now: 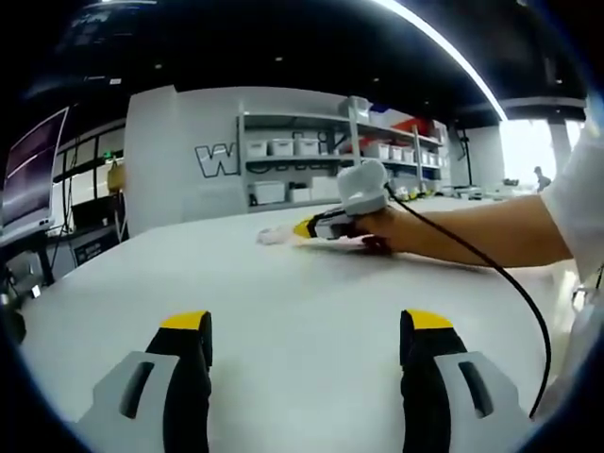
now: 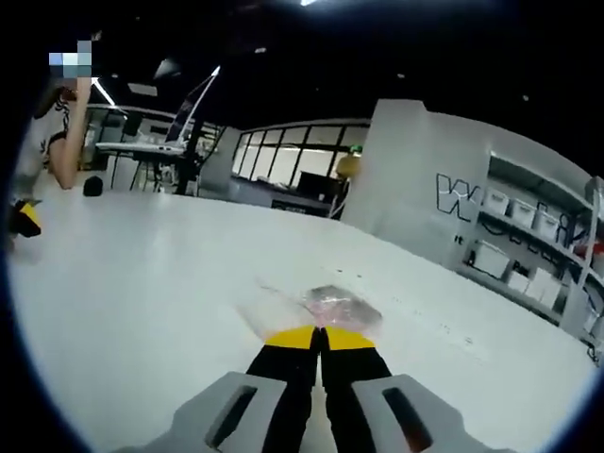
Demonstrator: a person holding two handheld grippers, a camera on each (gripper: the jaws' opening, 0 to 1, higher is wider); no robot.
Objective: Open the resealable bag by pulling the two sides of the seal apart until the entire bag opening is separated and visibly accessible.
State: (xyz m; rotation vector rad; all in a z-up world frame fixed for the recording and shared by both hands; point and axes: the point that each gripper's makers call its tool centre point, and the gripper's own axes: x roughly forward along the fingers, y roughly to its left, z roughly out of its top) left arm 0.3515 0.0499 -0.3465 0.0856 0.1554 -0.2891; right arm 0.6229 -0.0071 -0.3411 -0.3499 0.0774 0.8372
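Bag (image 2: 316, 307) lies flat on the white table (image 2: 142, 283), mid-surface, its near edge pinched between the pressed-together tips of the right gripper (image 2: 321, 338). The left gripper view catches that gripper (image 1: 310, 227) from afar with the hand (image 1: 396, 229) behind it. The left gripper (image 1: 307, 326) hangs spread wide over bare tabletop. Shelves (image 1: 321, 160) stand beyond the far edge.

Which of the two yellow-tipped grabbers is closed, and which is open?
The right gripper is closed, its tips together at the edge of the clear bag on the table. The left gripper is open, jaws wide apart over bare table.
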